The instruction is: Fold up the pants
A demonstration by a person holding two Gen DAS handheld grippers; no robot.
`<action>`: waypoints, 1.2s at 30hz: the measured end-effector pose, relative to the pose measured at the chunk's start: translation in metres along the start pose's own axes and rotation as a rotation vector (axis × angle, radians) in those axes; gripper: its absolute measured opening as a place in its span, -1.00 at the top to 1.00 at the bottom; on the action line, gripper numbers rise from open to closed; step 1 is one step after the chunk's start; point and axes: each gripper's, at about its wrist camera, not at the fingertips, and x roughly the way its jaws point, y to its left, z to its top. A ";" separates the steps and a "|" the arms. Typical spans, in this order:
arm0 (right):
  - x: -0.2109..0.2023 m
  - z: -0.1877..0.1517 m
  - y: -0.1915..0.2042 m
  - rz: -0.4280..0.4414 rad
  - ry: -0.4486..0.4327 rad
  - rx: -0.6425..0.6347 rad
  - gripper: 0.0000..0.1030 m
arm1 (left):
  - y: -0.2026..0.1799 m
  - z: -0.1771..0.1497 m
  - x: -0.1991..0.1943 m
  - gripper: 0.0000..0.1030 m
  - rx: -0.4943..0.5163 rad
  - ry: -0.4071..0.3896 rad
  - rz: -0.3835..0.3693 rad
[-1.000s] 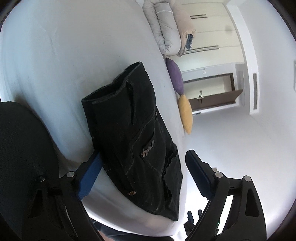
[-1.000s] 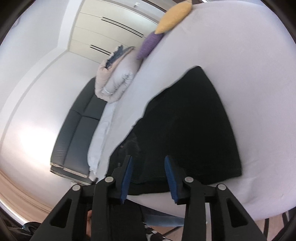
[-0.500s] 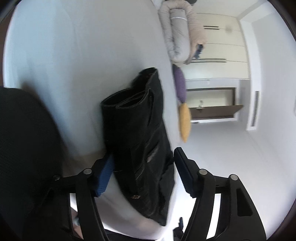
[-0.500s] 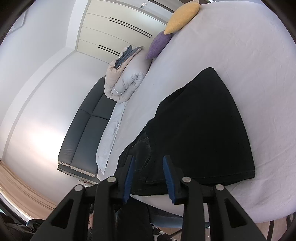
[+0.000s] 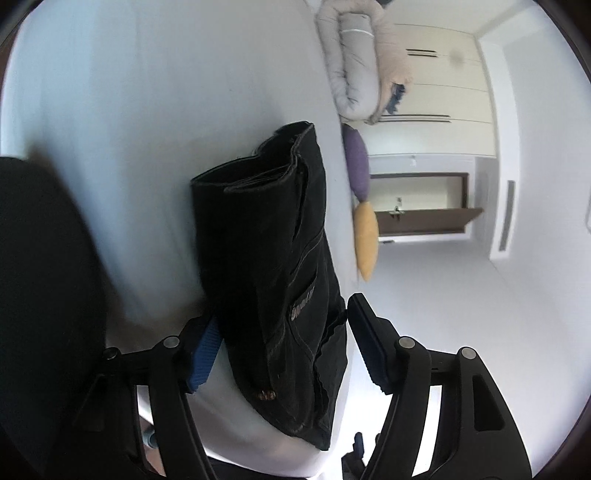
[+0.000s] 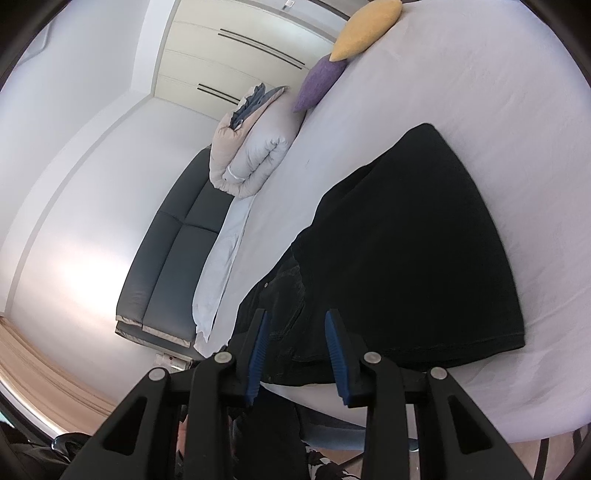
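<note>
Black denim pants lie folded on a white bed. In the left wrist view their waist end with a pocket and rivet sits between my open left gripper's blue-padded fingers. In the right wrist view the pants spread as a dark slab, and my right gripper is open with its tips over the near edge of the cloth, not closed on it.
A rolled duvet, a purple cushion and a yellow cushion lie at the bed's far side. A dark sofa stands beside the bed. A dark shape fills the left of the left wrist view.
My left gripper has narrowed somewhat and moved closer, so the pants' waist end now sits between its fingers. The right gripper has drawn back slightly from the pants, its opening unchanged.
</note>
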 end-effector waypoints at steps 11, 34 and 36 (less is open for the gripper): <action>0.061 0.032 0.039 -0.071 0.118 -0.148 0.47 | -0.004 0.035 0.013 0.40 0.025 -0.019 0.019; 0.236 0.037 0.028 -0.338 0.458 -0.240 1.00 | -0.100 0.004 0.018 0.72 0.497 -0.035 0.231; 0.236 0.035 0.023 -0.326 0.446 -0.219 1.00 | -0.120 -0.006 0.020 0.72 0.566 -0.034 0.234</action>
